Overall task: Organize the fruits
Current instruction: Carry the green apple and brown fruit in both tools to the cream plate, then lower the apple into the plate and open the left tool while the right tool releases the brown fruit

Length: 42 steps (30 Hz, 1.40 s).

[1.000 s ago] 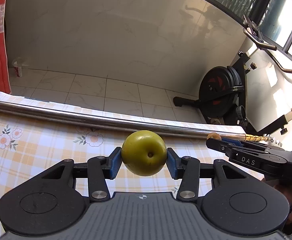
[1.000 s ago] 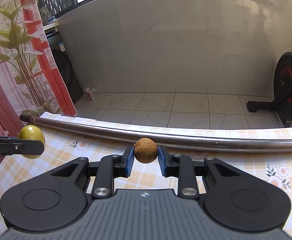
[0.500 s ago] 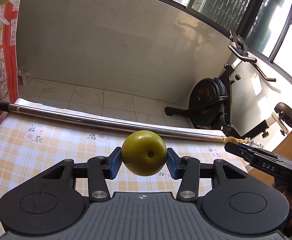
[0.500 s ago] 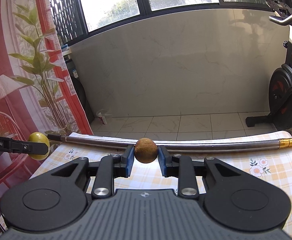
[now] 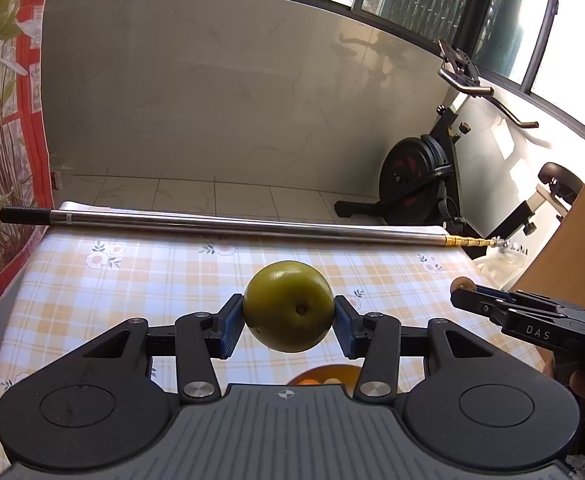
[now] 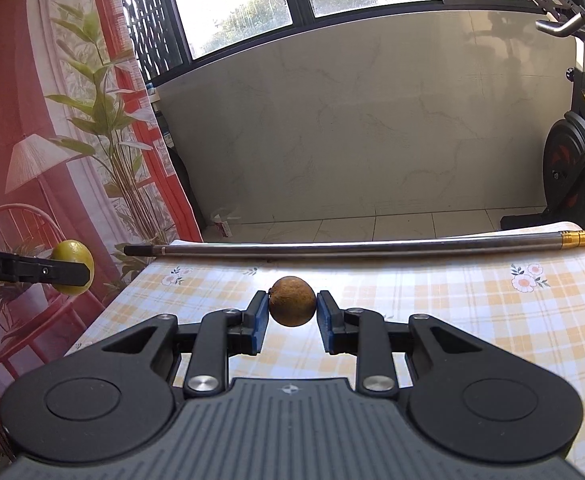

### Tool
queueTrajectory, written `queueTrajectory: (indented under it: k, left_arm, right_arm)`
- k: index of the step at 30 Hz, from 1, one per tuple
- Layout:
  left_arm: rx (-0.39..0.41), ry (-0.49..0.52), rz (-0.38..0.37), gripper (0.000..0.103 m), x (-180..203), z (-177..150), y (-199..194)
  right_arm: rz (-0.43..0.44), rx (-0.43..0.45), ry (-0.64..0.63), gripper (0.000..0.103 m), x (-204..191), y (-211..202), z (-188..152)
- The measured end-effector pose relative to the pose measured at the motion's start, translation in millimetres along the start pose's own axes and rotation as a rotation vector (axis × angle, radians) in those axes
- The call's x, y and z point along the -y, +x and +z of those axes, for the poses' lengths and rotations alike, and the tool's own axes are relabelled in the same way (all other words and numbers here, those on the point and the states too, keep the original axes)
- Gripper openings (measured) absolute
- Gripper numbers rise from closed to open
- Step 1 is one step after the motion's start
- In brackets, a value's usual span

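Claws both clamped above the checked surface (image 5: 132,280): left claw (image 5: 288,320) grips green fruit (image 5: 288,306), right claw (image 6: 292,316) at its 3 o'clock grips brown fruit (image 6: 292,301).

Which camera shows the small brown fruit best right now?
The right wrist view: the brown fruit sits centred, clamped in the right gripper. The left wrist view shows only a sliver at that gripper's tip.

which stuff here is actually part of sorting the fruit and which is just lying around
Part of the job:
- green fruit, clamped in the left gripper
- small brown fruit, clamped in the right gripper
- orange bowl, mostly hidden

Just lying about:
- metal pole
- exercise bike
- checked tablecloth
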<state>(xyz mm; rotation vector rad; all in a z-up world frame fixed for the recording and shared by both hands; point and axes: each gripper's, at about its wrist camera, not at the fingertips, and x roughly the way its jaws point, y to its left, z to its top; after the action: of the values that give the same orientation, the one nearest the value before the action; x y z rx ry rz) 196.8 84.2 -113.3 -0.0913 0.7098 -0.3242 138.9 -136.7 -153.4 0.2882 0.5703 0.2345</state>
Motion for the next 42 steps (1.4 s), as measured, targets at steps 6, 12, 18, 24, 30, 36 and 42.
queueTrajectory:
  k: [6,12,18,24,30,36,42]
  left_arm:
    - [-0.084,-0.017,-0.080,0.050,10.5,-35.5,28.2]
    - [-0.188,-0.038,-0.107,0.050,18.1,-67.5,77.5]
    - [-0.243,0.024,-0.141,0.050,34.5,-83.0,97.0]
    - [-0.269,0.057,-0.126,0.050,40.5,-88.2,104.6]
    - [-0.282,0.065,-0.102,0.050,43.6,-89.5,106.8]
    - [-0.288,0.064,-0.100,0.050,44.8,-89.8,109.1]
    - [-0.309,0.088,-0.102,0.050,49.1,-94.0,114.7]
  right_arm:
    - [0.001,-0.076,0.033,0.029,1.7,1.0,-41.0]
    - [-0.008,-0.124,0.075,0.029,12.8,-3.3,-66.4]
    - [0.001,-0.140,0.108,0.029,16.0,-3.2,-81.1]
    - [0.023,-0.155,0.109,0.029,10.7,2.0,-87.1]
    - [0.028,-0.166,0.102,0.029,7.0,6.7,-91.0]
    - [0.028,-0.166,0.116,0.029,9.1,8.3,-93.1]
    - [0.032,-0.173,0.114,0.029,8.1,9.3,-93.8]
